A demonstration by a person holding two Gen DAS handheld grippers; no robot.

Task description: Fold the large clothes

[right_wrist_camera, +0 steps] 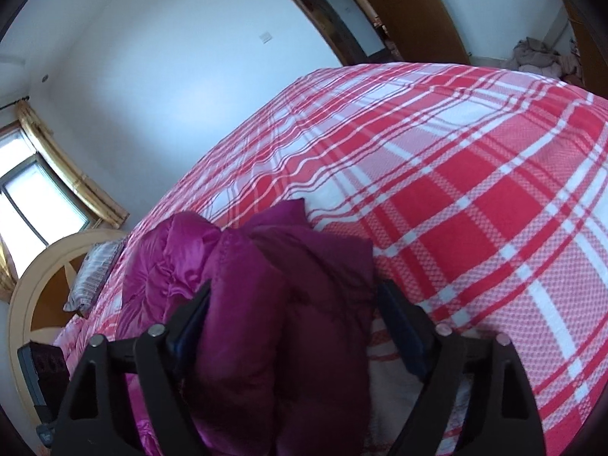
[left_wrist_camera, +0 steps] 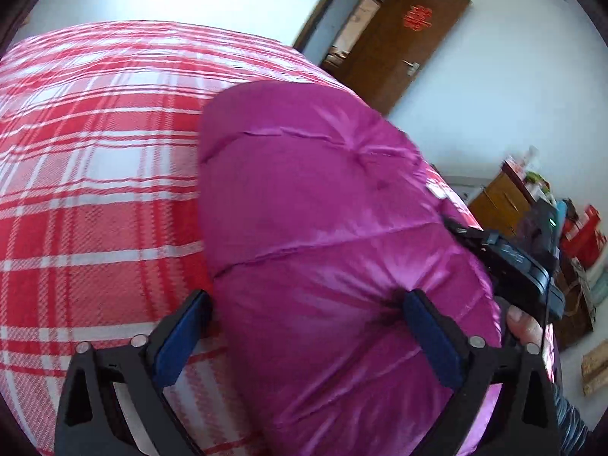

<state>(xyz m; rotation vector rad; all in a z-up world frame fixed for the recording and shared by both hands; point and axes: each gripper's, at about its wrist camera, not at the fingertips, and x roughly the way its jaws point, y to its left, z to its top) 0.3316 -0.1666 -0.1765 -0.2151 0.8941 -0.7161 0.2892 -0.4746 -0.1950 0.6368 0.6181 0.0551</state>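
Note:
A shiny magenta quilted down jacket (left_wrist_camera: 315,205) lies bunched on a bed with a red and white plaid cover (left_wrist_camera: 87,174). My left gripper (left_wrist_camera: 307,304) has its jaws wide apart around a thick fold of the jacket, with the blue pads (left_wrist_camera: 429,334) pressing its sides. My right gripper (right_wrist_camera: 294,296) likewise holds a thick bundled part of the jacket (right_wrist_camera: 273,304) between its pads, above the plaid cover (right_wrist_camera: 475,190). The right gripper's body also shows in the left wrist view (left_wrist_camera: 520,262), with a thumb below it.
A brown door (left_wrist_camera: 402,41) stands open in the white wall. Wooden cabinets with clutter (left_wrist_camera: 532,197) stand beside the bed. A curved headboard (right_wrist_camera: 41,285), a pillow (right_wrist_camera: 95,273) and a window (right_wrist_camera: 34,197) are at the left.

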